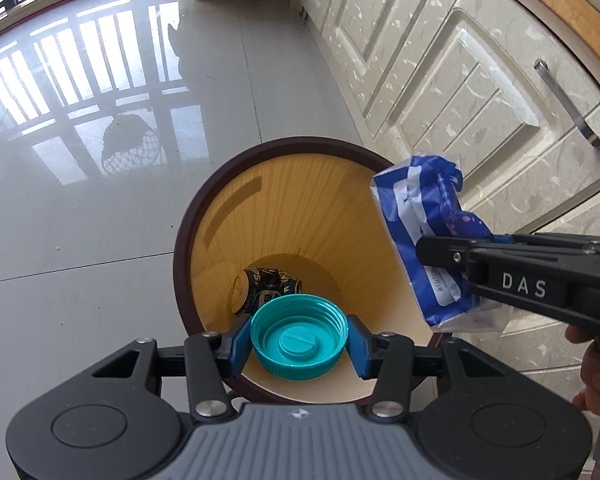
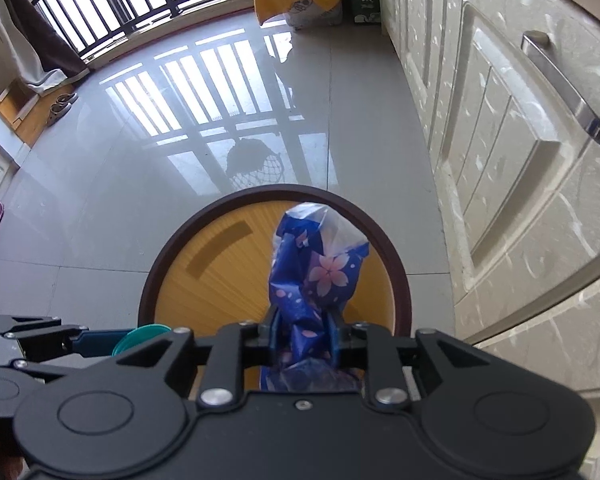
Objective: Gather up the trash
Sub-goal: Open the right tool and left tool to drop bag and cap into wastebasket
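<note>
Both grippers poised above the round wastebasket with a dark brown rim and yellow wood-grain interior (image 1: pixel 188 216), which stands on the glossy grey tiled floor (image 1: pixel 80 200) just beside the cream panelled cabinet doors (image 1: pixel 480 92). The left gripper (image 1: pixel 299 345) has its blue pads closed on opposite sides of the ribbed skirt of a teal plastic screw cap (image 1: pixel 299 344); the cap is held with its hollow side facing the camera, flat axis roughly along the fingers, directly over the near part of the basket's mouth. The right gripper (image 2: pixel 302 330) is clamped on a crumpled blue plastic wrapper printed with pink blossoms (image 2: pixel 318 268); the wrapper's long axis runs forward along the fingers, its free end pointing away from the gripper and out over the basket opening. Seen from the left wrist, the wrapper (image 1: pixel 428 240) overhangs the basket's right rim, nearer the cabinets. A crushed dark drinks can (image 1: pixel 260 286) already lies at the bottom, apparently on its side, though the depth makes this uncertain. Judged from this arrangement, each item lies straight above the opening, so the coming move turns only on opening the jaws; the cap sits more centrally, while the wrapper might catch the rim.
</note>
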Demonstrator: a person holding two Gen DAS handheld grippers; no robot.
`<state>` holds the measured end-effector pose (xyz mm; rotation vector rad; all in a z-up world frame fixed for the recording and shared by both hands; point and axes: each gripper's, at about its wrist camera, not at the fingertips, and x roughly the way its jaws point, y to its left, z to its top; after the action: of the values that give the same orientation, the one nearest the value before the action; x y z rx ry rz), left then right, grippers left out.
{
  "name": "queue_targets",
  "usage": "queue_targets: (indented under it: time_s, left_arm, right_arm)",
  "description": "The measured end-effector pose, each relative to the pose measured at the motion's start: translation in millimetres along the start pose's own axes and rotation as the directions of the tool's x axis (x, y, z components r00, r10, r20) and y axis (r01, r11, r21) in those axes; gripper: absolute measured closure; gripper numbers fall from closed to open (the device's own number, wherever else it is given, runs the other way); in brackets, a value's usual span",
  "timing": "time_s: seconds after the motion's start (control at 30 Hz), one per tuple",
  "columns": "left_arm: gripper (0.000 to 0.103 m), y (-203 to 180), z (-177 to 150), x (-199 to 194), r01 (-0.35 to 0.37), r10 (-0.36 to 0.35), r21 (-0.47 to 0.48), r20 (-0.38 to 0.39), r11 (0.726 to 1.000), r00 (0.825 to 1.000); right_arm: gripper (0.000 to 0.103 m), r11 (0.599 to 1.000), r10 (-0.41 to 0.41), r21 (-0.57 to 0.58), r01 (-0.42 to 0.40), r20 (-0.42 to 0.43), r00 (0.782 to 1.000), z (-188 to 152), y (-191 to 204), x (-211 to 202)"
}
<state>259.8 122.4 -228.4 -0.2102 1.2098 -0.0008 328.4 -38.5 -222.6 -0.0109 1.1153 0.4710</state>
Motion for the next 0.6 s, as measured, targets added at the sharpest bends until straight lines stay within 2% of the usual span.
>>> queue_targets:
  time_s: [0.07,0.3,0.5,0.53,0.57,0.6]
  left_arm:
    - [0.053,-1.9,0.0,2.1,0.002,-0.002,0.006,-0.003,1.0,1.0]
    - [0.053,-6.8,1.8,5.5,0.009,-0.009,0.043,0.002,0.999,1.0]
    - [0.053,-6.2,0.7,8.4,0.0,0.001,0.056,-0.006,0.998,1.0]
    - [0.053,-5.8,-0.2,8.4,0.001,-0.001,0.059,-0.008,0.998,1.0]
    - [0.053,-5.4,-0.9,8.4,0.001,-0.001,0.062,-0.01,0.998,1.0]
    - [0.053,-5.3,-1.5,8.4,0.001,0.0,0.067,-0.012,0.998,1.0]
  right_arm:
    - [0.065,1.0,0.002,0.013,-0.002,-0.001,1.0,0.9,-2.5,0.7]
    - [0.056,1.0,0.001,0.031,-0.001,0.001,1.0,1.0,-4.5,-1.0]
    - [0.036,0.998,0.011,0.055,-0.012,0.018,1.0,2.3,-9.9,-4.2]
    - [0.028,0.998,0.014,0.061,-0.015,0.016,1.0,2.7,-10.6,-4.3]
    - [0.025,0.998,0.018,0.068,-0.019,0.014,1.0,3.0,-11.4,-4.2]
    - [0.024,0.997,0.023,0.071,-0.024,0.015,1.0,2.6,-12.0,-4.3]
